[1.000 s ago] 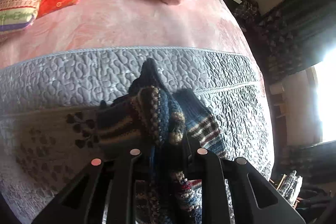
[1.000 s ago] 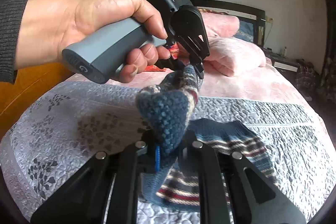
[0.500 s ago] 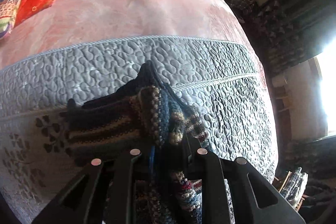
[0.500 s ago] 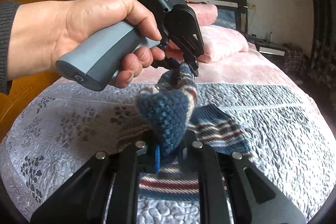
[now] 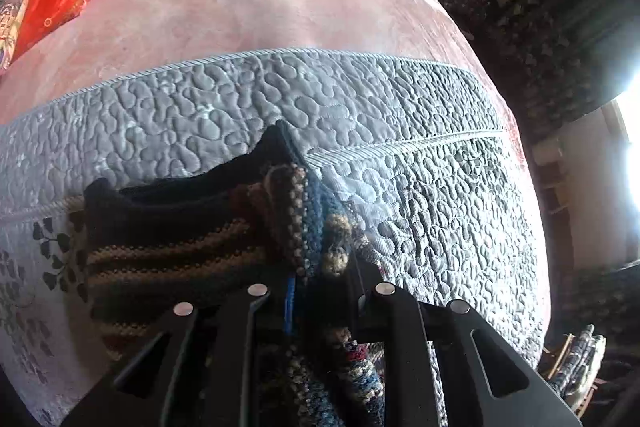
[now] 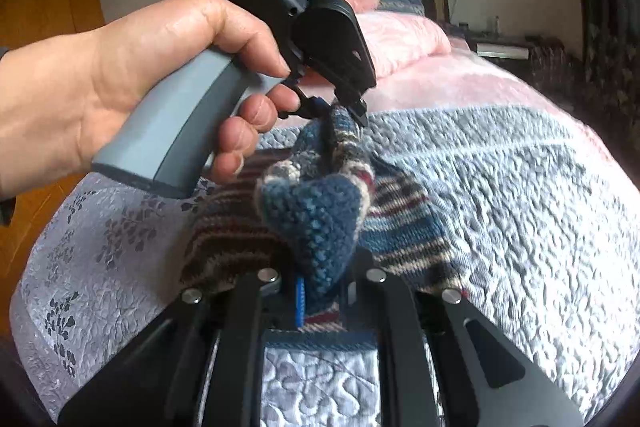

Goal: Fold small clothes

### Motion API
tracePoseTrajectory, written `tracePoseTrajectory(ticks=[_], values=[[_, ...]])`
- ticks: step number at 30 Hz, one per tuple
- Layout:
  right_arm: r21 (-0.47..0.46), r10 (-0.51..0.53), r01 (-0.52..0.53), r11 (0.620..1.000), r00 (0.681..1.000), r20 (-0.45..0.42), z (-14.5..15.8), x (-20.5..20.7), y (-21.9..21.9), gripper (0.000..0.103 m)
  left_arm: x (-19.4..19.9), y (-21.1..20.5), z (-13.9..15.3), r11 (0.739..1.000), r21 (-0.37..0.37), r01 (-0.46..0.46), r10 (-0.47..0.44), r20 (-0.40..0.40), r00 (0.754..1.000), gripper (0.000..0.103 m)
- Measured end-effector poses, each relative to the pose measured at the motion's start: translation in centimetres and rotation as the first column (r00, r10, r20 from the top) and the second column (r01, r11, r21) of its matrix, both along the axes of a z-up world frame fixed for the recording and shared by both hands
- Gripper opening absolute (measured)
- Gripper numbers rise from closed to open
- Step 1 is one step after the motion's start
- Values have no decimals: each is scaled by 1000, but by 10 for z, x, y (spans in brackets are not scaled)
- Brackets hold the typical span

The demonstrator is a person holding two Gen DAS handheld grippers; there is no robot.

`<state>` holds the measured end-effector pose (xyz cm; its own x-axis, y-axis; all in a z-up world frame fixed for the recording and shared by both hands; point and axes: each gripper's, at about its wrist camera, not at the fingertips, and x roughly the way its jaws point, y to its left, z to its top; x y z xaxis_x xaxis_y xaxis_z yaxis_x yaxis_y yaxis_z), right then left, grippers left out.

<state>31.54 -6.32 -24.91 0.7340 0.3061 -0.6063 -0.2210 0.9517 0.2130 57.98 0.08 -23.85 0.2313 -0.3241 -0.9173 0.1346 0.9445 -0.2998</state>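
i hold a striped knitted garment (image 6: 312, 223) in both grippers above the grey quilt (image 6: 500, 195) that covers the near end of the bed. my right gripper (image 6: 320, 291) is clamped on a bunched blue edge of the knit. my left gripper (image 6: 356, 107), seen from the right wrist camera with my left hand (image 6: 132, 83) round its grey handle, is pinched on a second point of the same edge, higher and further in over the bed. in the left wrist view the jaws are closed on a thick wad of the knit (image 5: 304, 227).

the rest of the garment lies on the quilt below, well in from its near edge, with the pink blanket (image 5: 260, 15) beyond its far edge. what kind of garment it is cannot be told.

handling, as i judge it: light, soft, thick and stretchy; it will sag between the two holds and will not slip easily. the best holds are the firm edges or corners, not the loose middle.

the raised edge runs from my right gripper up and away to my left. the part on the quilt spreads broadly sideways across the bed, its stripes crossing that line; its true long axis is unclear while bunched.
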Motion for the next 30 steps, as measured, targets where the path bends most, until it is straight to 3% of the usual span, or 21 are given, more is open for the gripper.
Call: tracePoseTrajectory(ticks=[9,15,18,22,25,27,30], values=[[157,-12,22,987,998,-65,-32,6,-43,10,-8,-34,-20,995,79,-59,52,83,995,19],[297,18,27,954,989,-145,-56,16,-72,10,-16,-56,-33,986,148,-72,50,151,987,20],[387,47,31,922,981,-189,-69,21,-82,10,-18,-59,-40,987,141,-81,57,168,984,25],[485,87,40,874,967,-238,-83,27,-94,12,-22,-61,-43,997,54,-63,52,197,979,47],[576,111,73,814,954,-278,-95,31,-108,31,-24,-56,-35,999,-1,-47,46,231,972,58],[634,108,112,765,949,-298,-99,31,-121,70,-26,-46,-22,998,-46,-48,58,253,966,63],[711,133,133,690,943,-305,-103,34,-136,79,-28,-28,-4,996,-86,-33,56,275,960,70]])
